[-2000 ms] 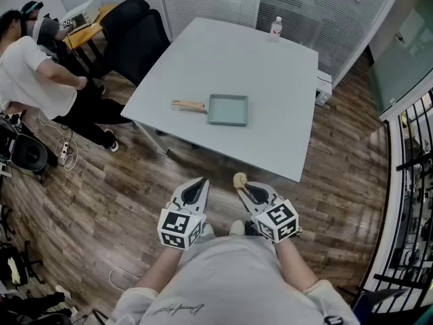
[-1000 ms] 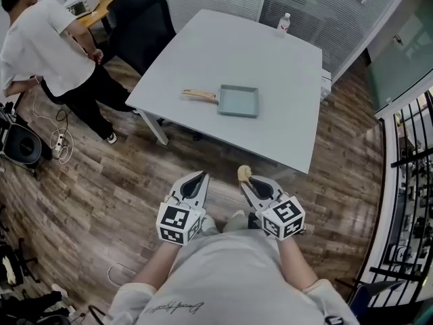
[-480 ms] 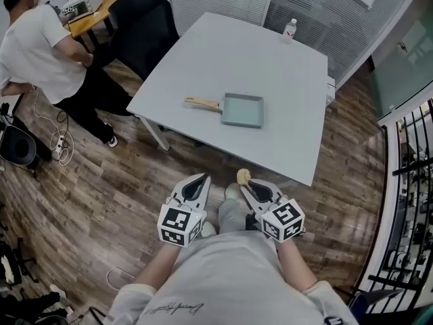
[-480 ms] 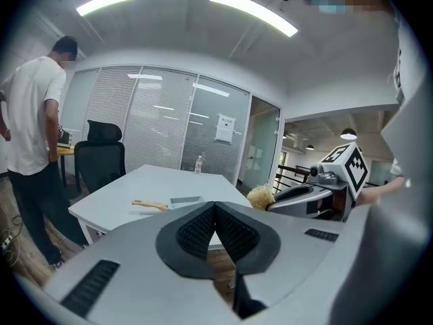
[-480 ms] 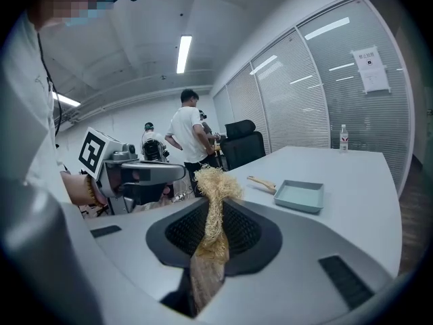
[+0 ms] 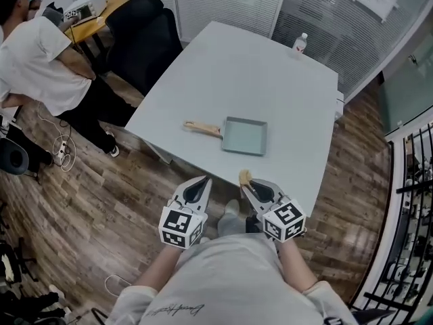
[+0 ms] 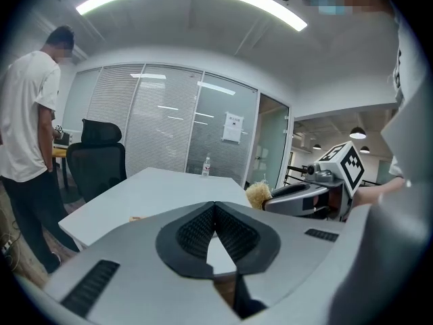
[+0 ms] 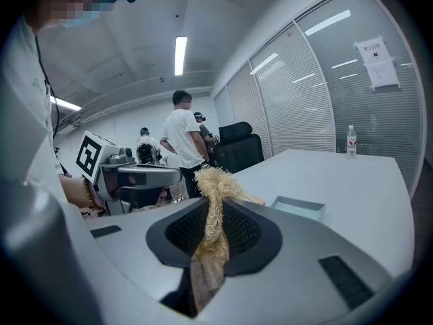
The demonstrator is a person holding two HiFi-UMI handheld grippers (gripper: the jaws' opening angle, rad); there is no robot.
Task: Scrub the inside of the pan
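Both near table (image 6: 257, 80) edge: left claw (image 6: 203, 180) closed empty, right claw (image 6: 245, 185) gripping scrubber (image 6: 244, 176).

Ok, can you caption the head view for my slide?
The right gripper holds a scrub brush, left gripper empty, both facing the pan on the table.
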